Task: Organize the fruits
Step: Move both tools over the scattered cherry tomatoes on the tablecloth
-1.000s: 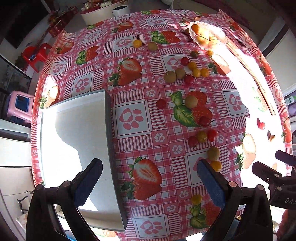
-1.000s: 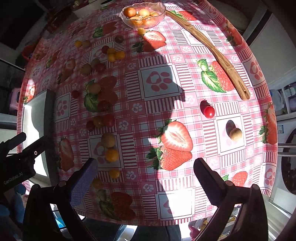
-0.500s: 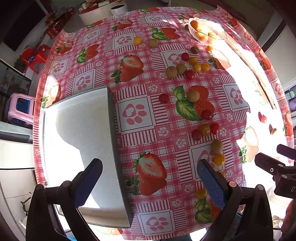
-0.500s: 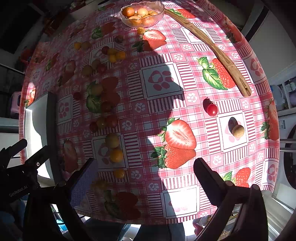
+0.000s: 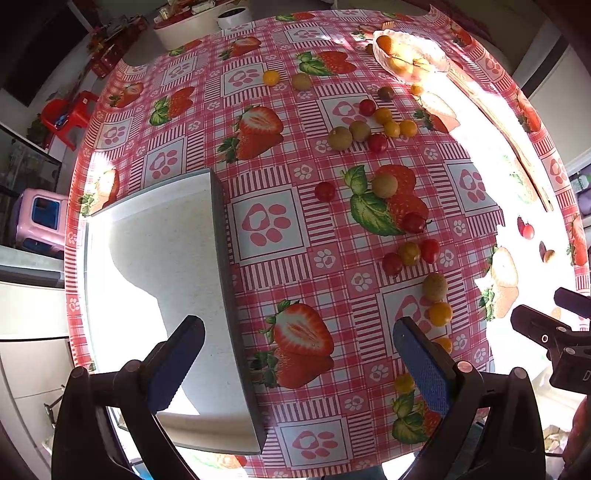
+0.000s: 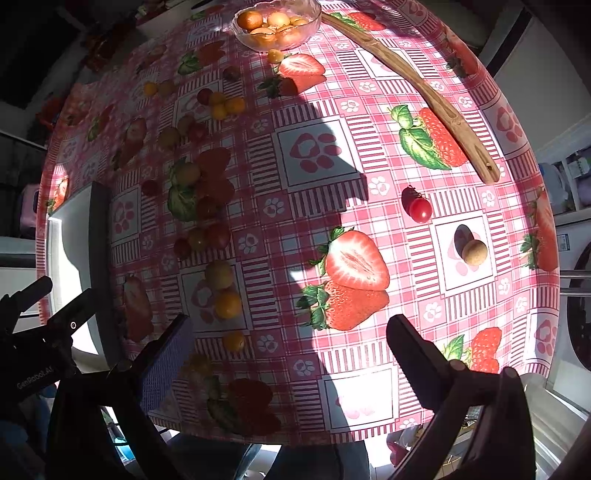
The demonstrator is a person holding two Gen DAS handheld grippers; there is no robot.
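Note:
Several small red, yellow and brownish fruits lie scattered over the strawberry-print tablecloth (image 5: pixel 266 225). A glass bowl (image 5: pixel 410 55) (image 6: pixel 277 26) holding several orange and yellow fruits stands at the far side. A red cherry tomato (image 6: pixel 420 210) and a tan round fruit (image 6: pixel 474 252) lie apart at the right. My left gripper (image 5: pixel 299 369) hangs open above the near edge, over the grey tray (image 5: pixel 155 280) and the cloth. My right gripper (image 6: pixel 288 365) is also open, nothing between its fingers, above the near edge. An orange fruit (image 5: pixel 440 314) (image 6: pixel 228 304) lies close to both.
A long wooden utensil (image 6: pixel 417 92) lies diagonally at the far right. Strong sunlight washes out the right part of the table. Red and pink stools (image 5: pixel 37 221) stand on the floor at the left; white cabinets (image 6: pixel 554 92) flank the table at the right.
Both grippers have drawn back and risen a little; the table appears slightly farther and shifted up in both views. Jaws stay open, no fruit has moved.

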